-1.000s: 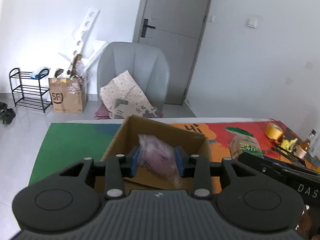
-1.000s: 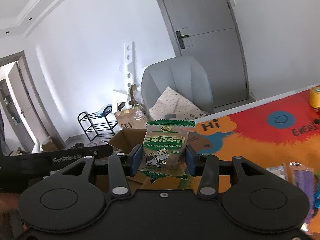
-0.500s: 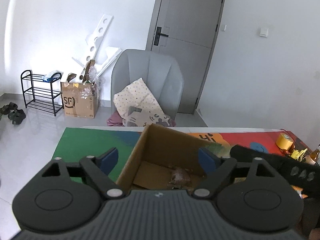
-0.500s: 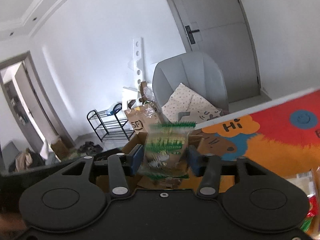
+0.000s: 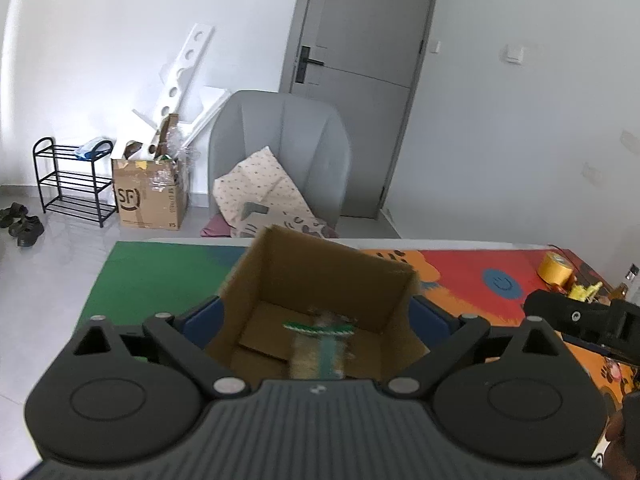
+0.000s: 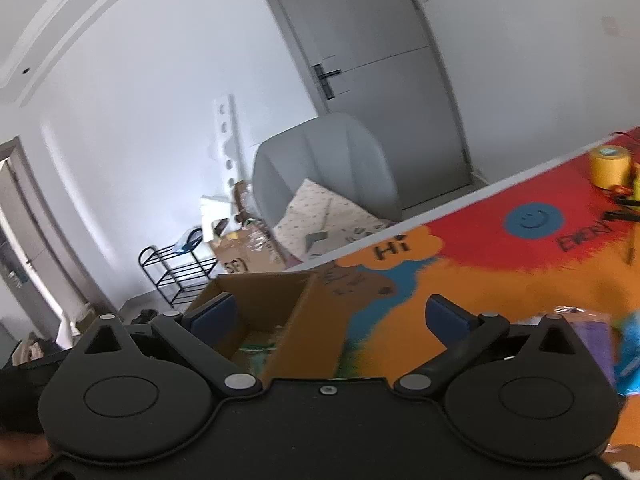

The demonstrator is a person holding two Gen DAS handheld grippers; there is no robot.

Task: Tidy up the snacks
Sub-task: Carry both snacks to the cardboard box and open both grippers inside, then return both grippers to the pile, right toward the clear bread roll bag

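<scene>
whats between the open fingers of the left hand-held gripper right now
In the left wrist view, the open cardboard box sits between the left hand-held gripper fingers, with a blurred green-topped snack packet inside it.

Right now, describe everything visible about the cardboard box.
The cardboard box is plain brown corrugated board, open-topped, standing upright on the colourful mat. A green-edged snack packet, blurred, shows inside, over the floor flaps. The left tool, open, straddles its near side; whether they touch is unclear.
</scene>
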